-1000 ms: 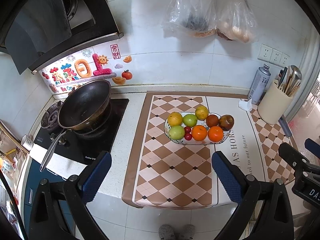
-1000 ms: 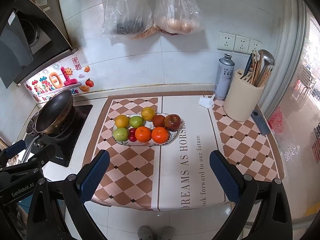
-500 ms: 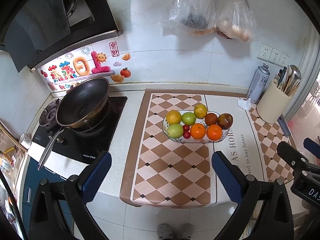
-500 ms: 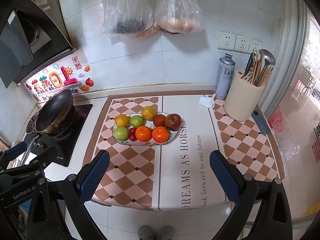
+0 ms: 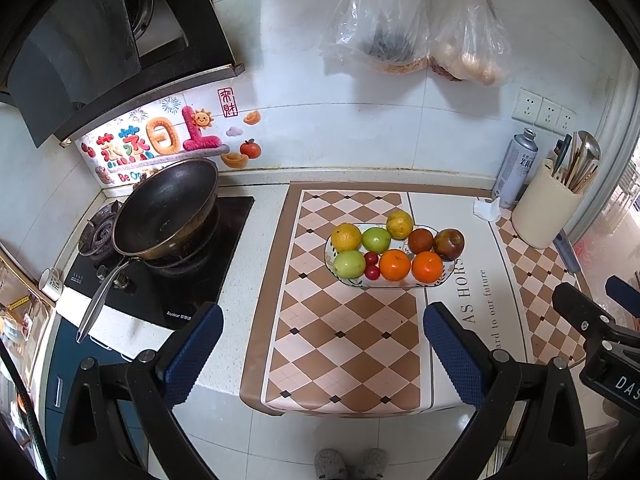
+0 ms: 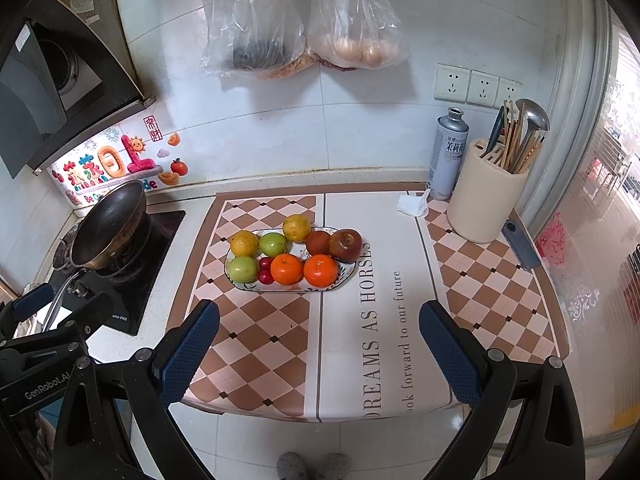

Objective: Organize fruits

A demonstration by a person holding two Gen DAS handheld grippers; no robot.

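A white oval plate point(image 5: 329, 249) point(image 6: 347, 275) sits on the checkered mat, full of fruit: two oranges point(image 5: 427, 267) point(image 6: 320, 270), two green apples point(image 5: 349, 264) point(image 6: 242, 269), two yellow citrus fruits point(image 5: 346, 237) point(image 6: 244, 243), two dark red apples point(image 5: 449, 243) point(image 6: 345, 245) and small red cherry tomatoes point(image 5: 372, 272) point(image 6: 265, 276). My left gripper point(image 5: 320, 348) is open and empty, held back above the counter's front edge. My right gripper point(image 6: 318, 344) is open and empty, also back from the plate. Each gripper shows at the edge of the other's view.
A black wok point(image 5: 166, 210) point(image 6: 108, 226) sits on the stove at the left. A cream utensil holder point(image 5: 546, 208) point(image 6: 486, 200), a grey spray can point(image 6: 448, 156), a crumpled tissue point(image 6: 412, 205) and a knife point(image 6: 520, 244) are at the right. Plastic bags point(image 6: 300, 16) hang on the wall.
Both grippers have drawn back slightly from the counter; the plate looks a little farther off. Jaws stay open. The fruit has not moved.
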